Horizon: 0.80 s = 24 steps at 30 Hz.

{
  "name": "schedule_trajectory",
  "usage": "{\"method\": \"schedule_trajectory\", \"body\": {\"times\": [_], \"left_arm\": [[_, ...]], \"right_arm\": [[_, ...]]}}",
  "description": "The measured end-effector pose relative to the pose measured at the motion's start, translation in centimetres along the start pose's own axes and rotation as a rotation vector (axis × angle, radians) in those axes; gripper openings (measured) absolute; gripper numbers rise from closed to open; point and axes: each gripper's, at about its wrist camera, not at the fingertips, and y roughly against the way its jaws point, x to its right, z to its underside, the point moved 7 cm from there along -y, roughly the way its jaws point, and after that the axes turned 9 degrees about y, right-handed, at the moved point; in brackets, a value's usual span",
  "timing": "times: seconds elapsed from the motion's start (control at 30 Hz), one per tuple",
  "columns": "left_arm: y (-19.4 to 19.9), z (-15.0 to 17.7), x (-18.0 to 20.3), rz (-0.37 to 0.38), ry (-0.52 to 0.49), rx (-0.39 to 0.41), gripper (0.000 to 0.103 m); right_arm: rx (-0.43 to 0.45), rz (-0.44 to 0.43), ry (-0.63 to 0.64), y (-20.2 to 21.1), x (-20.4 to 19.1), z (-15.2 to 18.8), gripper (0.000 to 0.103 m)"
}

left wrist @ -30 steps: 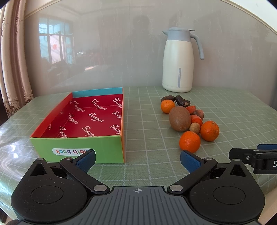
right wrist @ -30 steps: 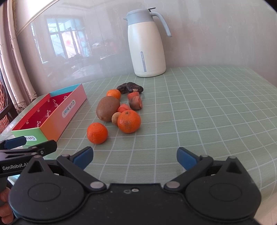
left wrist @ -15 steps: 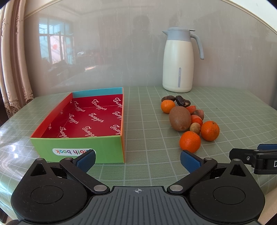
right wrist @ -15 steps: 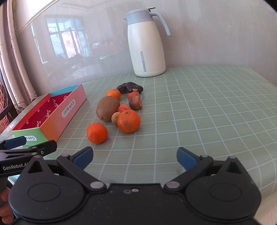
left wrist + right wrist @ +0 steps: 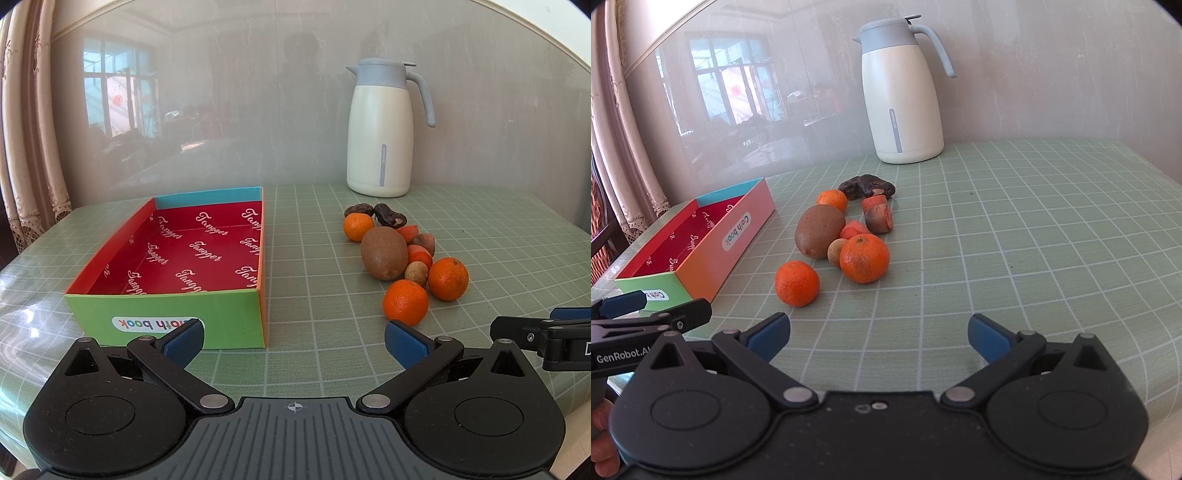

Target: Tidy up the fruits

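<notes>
On the green checked tablecloth [image 5: 498, 236], a cluster of fruit lies to the right of a shallow cardboard box with a red printed floor and green front wall [image 5: 166, 317]. Nearest the left gripper [image 5: 294, 341], just beyond its right blue pad, sits a round orange mandarin [image 5: 405, 302]; behind it lie a second mandarin [image 5: 448, 278], a brown fuzzy kiwi [image 5: 383, 253], a small tan round fruit [image 5: 416, 273] and a third mandarin [image 5: 358, 227]. Both grippers are spread wide and grip nothing. From the right gripper [image 5: 879, 338], the fruit lies ahead and left, the closest mandarin just past its left pad. A white jug with grey lid [image 5: 380, 129] stands by the wall.
</notes>
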Motion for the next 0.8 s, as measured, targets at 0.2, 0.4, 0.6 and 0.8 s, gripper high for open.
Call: {"method": "schedule_trajectory", "body": {"times": [0.2,0.4,0.6,0.8], "left_arm": [[0.01,-0.01,0.03,-0.001,-0.001,-0.001,0.103],[0.01,-0.02,-0.08,-0.001,-0.001,0.001,0.103],[0.01,-0.02,-0.06,-0.001,-0.002,0.0,0.103],[0.06,0.0,-0.2,-0.001,-0.008,0.001,0.103]], "right_arm": [[0.0,-0.001,-0.001,0.02,0.03,0.01,0.103],[0.0,0.0,-0.003,0.03,0.08,0.04,0.103],[0.0,0.001,-0.004,0.08,0.08,0.07,0.103],[0.0,0.001,-0.004,0.12,0.07,0.07,0.103]]}}
